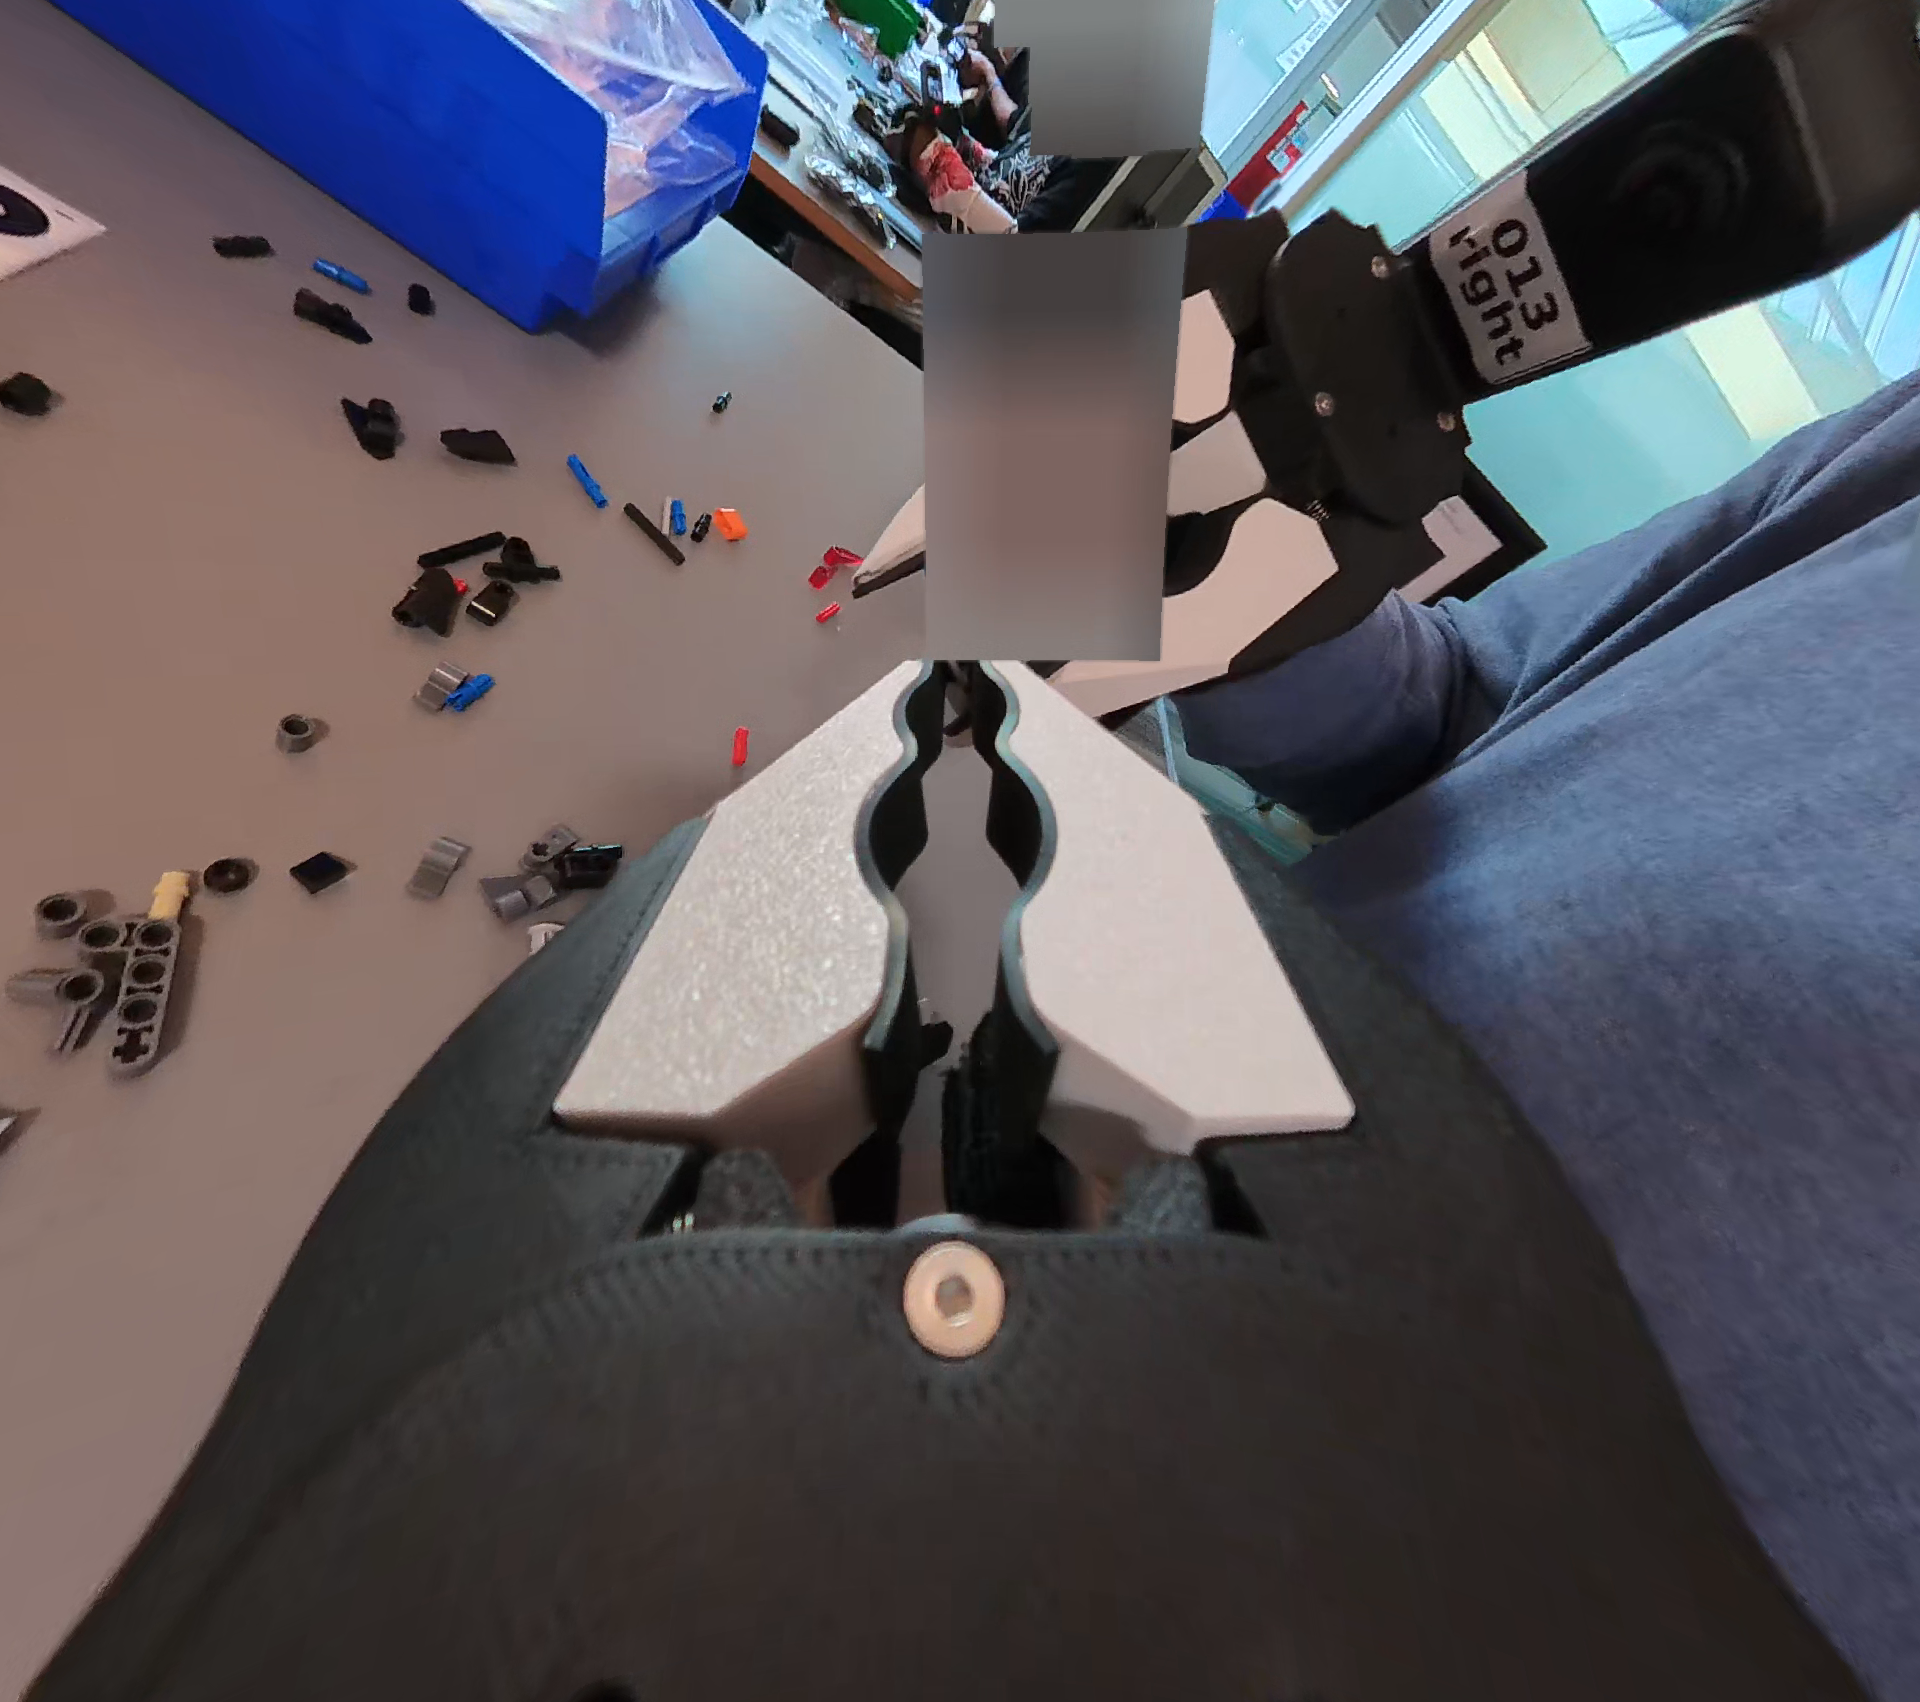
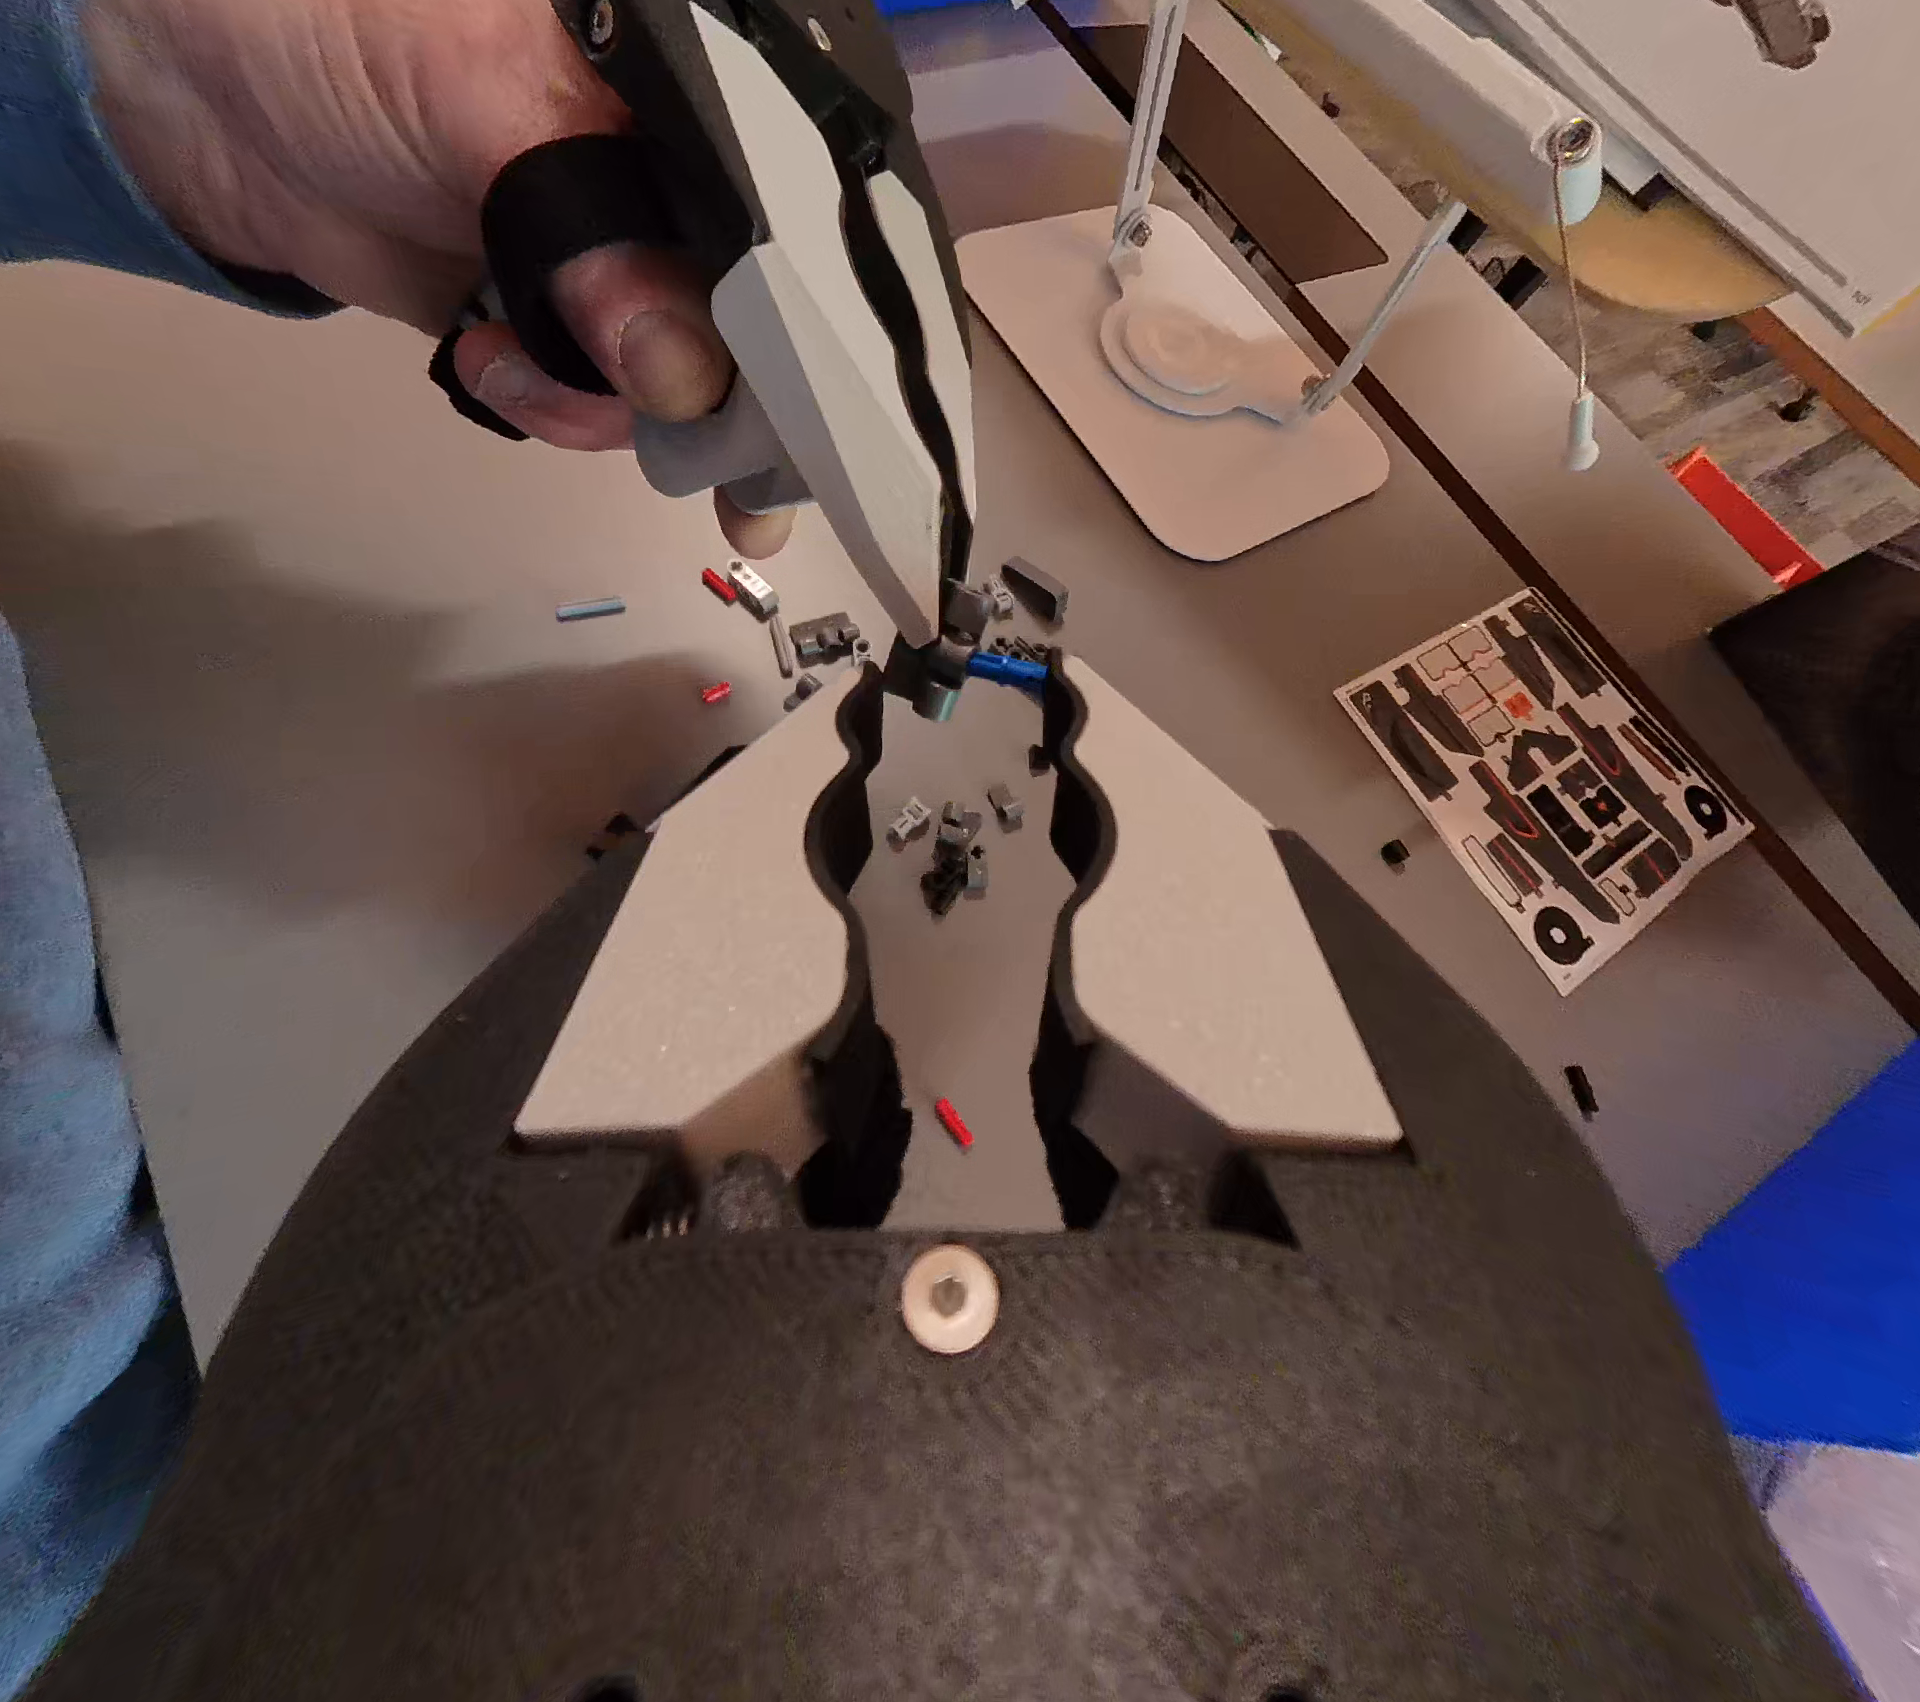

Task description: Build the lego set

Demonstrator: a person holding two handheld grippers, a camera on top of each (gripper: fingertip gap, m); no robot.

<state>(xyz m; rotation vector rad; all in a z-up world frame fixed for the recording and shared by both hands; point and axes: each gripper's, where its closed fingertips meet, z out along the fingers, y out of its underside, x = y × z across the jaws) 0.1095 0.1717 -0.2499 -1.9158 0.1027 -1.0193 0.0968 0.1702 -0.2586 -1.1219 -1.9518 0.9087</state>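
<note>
My left gripper (image 1: pixel 961 702) is shut on a small grey and black lego assembly (image 2: pixel 940 665), mostly hidden at its tips in its own view. In the right wrist view the left gripper (image 2: pixel 951 603) comes down from above and holds the assembly over the grey table (image 2: pixel 312 717). My right gripper (image 2: pixel 966 681) has its jaws closed across a blue pin (image 2: pixel 1003 668) and the assembly. The pin lies lengthwise between the right fingertip and the assembly. The right gripper's body (image 1: pixel 1340 405) shows in the left wrist view, with its tips behind a blurred patch.
Loose black, grey, blue and red pieces (image 1: pixel 468 572) and a grey beam assembly (image 1: pixel 125 966) lie on the table beside a blue bin (image 1: pixel 364 73). A sticker sheet (image 2: pixel 1538 779), a white stand base (image 2: pixel 1174 385), more loose pieces (image 2: pixel 951 842) and a red pin (image 2: pixel 953 1120) lie below my grippers. The red pin (image 2: pixel 953 1120) is about 15 centimeters from both grippers' fingertips. The left camera catches it too, in the left wrist view (image 1: pixel 740 745).
</note>
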